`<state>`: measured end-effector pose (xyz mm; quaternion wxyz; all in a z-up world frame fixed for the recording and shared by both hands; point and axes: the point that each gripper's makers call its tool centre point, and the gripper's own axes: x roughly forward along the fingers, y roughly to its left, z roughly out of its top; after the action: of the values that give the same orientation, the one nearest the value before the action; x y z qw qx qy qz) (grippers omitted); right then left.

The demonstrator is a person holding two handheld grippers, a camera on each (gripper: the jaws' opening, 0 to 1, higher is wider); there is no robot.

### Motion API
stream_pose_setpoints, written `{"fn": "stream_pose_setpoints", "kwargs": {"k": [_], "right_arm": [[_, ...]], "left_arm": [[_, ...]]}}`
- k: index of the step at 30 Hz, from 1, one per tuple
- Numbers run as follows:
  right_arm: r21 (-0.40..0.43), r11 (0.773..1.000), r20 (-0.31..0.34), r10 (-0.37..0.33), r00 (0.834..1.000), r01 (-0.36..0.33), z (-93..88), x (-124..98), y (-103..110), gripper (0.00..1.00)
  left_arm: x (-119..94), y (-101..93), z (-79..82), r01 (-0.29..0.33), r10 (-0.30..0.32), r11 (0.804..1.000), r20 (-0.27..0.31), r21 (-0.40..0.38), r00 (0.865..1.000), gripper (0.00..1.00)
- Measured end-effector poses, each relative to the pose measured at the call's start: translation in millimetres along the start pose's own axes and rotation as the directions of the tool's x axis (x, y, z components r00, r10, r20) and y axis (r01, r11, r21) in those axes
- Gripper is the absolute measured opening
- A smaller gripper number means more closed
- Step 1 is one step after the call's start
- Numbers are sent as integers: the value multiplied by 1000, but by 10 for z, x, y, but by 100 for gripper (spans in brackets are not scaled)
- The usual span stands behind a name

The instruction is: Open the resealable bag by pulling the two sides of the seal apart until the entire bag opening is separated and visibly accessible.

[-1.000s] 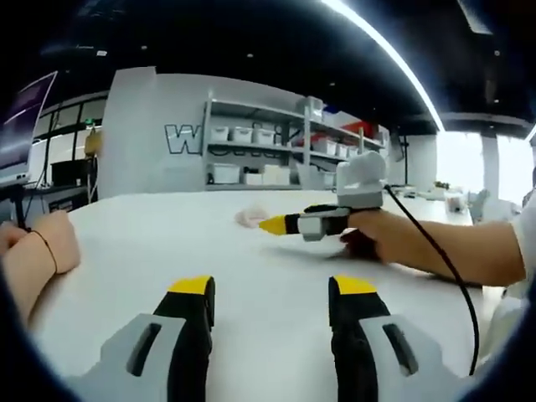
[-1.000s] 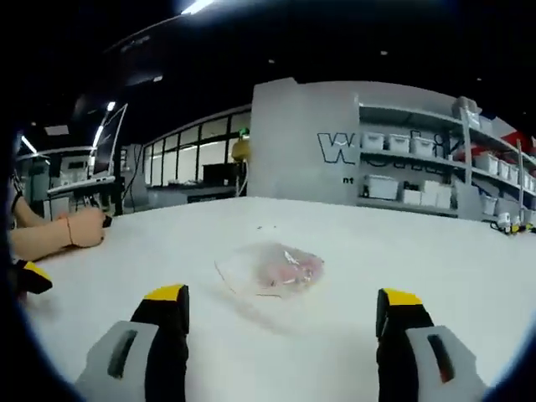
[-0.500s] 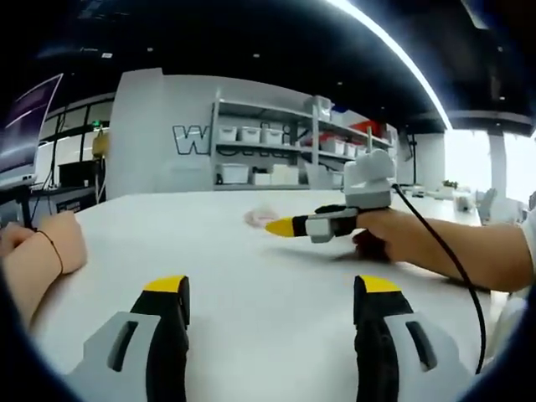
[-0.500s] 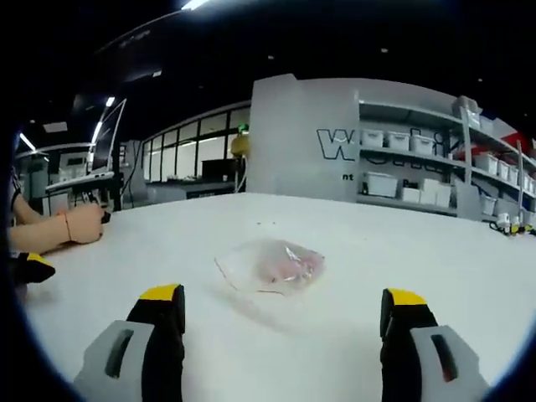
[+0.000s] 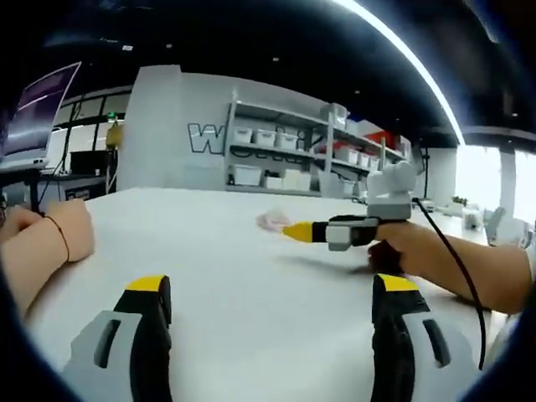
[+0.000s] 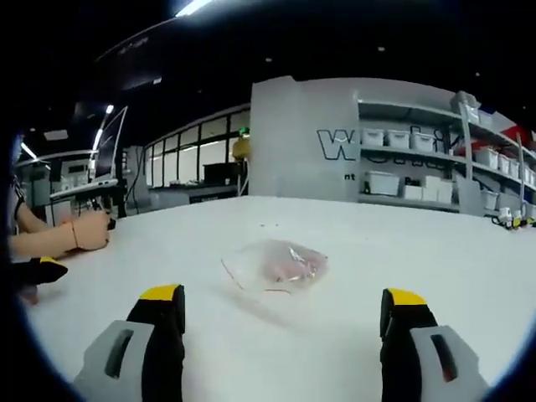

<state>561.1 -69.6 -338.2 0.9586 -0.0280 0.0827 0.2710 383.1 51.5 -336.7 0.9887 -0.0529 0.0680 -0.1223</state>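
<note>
A clear resealable bag [image 6: 275,265] with pinkish contents lies flat on the white table [image 6: 435,251], ahead of my right gripper [image 6: 283,303], which is open and empty. The same bag [image 5: 273,220] looks small and far off in the left gripper view. My left gripper [image 5: 272,295] is open over bare table with nothing between its jaws. The right gripper [image 5: 295,231] comes in from the right in the left gripper view, held by a hand [image 5: 402,247], its yellow tips close to the bag. The left gripper's yellow tip [image 6: 46,266] peeks in at the far left of the right gripper view.
Another person's hand and forearm [image 5: 46,243] rest on the table's left side. Shelves with white bins [image 5: 285,159] stand behind the table. A monitor [image 5: 38,113] is at the far left. A black cable [image 5: 452,268] trails from the right gripper.
My left gripper's jaws have spread wider apart. The left gripper view has shifted a little, so the right gripper sits further right. The bag lies as before.
</note>
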Motion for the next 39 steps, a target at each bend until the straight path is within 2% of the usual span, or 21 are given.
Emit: {"fn": "stream_pose_setpoints", "kwargs": {"k": [3,26,39], "right_arm": [[4,1000,0,2,1000,-2,2,-19,11,99],[-1,1000,-3,22,1000,-22,-12,-101,101,95],[9,999,8,41,999,-41,26,-221,179,93]], "left_arm": [[11,-23,-15,-1,1,1000,-4,24,1000,100],[-7,-25,-33,8,-8,1000,-15,25,1000,98],[-17,-23,-54,10,-10,1000,-17,24,1000,97]]}}
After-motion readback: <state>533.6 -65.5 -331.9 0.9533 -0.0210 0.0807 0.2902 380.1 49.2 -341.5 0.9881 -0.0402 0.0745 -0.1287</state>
